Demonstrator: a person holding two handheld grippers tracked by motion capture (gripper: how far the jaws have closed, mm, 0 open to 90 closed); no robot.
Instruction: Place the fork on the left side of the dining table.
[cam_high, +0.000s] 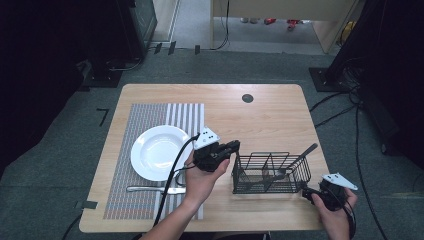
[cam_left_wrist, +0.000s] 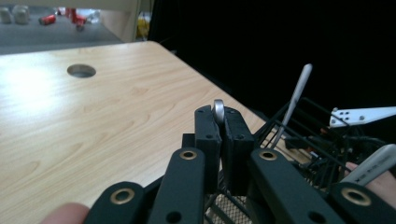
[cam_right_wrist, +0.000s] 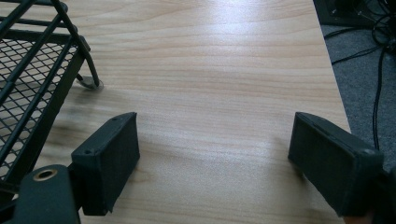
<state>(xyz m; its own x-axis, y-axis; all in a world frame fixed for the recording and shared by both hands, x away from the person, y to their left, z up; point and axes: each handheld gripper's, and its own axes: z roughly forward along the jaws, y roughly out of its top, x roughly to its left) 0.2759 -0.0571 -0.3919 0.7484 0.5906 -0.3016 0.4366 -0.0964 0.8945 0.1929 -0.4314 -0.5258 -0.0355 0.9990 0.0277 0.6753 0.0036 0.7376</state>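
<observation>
My left hand-held gripper is clamped on a metal utensil handle, whose rounded tip pokes up between the two pads. Just past and to the right of its jaws stands the black wire caddy, with another utensil leaning out of it. My right hand-held gripper rests low over the worktop, jaws spread wide with nothing between them; the caddy's corner sits just left of its left jaw. Behind my left hand lie a white plate and a knife on a striped placemat.
</observation>
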